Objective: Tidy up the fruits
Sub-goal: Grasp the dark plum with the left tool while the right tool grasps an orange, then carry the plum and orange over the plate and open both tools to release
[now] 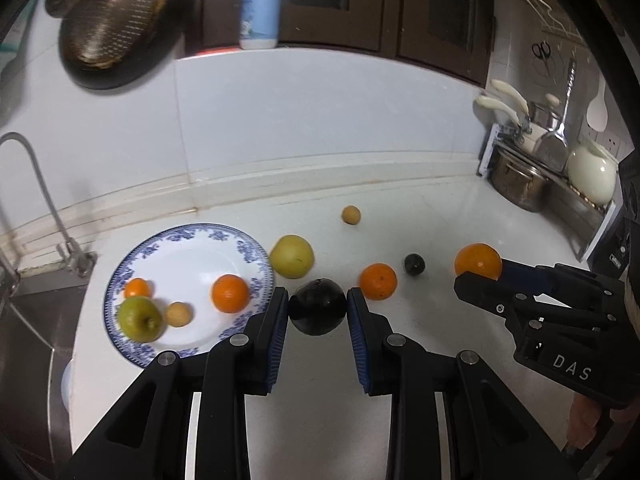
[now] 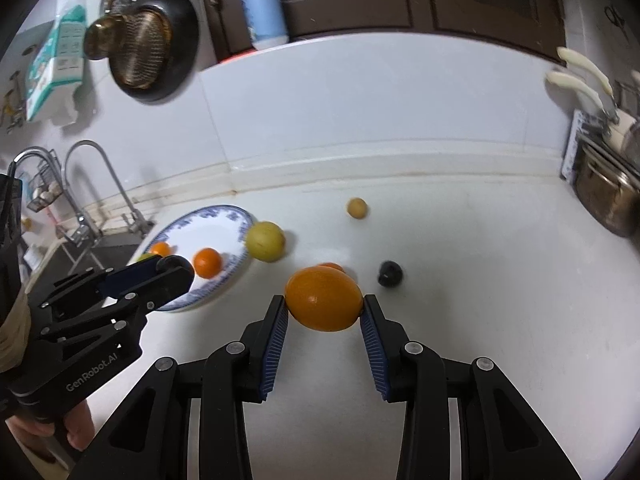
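Roughly half done, by my count. The round blue-and-white patterned china plate (image 1: 256, 258), near the counter's left edge beside the sink, holds four fruits: a green apple (image 1: 140, 319), a small tan fruit (image 1: 178, 314), a small orange (image 1: 137, 288) and a larger orange (image 1: 230, 293).

Left gripper (image 1: 318, 310) is clamped on a dark round fruit (image 1: 317, 312) beside the plate's right rim. Right gripper (image 2: 323, 312) is clamped on a big orange (image 2: 323, 298).

Loose on the white counter (image 1: 420, 208):
- yellow-green apple (image 1: 291, 256), touching the plate's rim
- medium orange (image 1: 378, 281)
- small dark fruit (image 1: 414, 264)
- small tan fruit toward the back edge (image 1: 351, 215)
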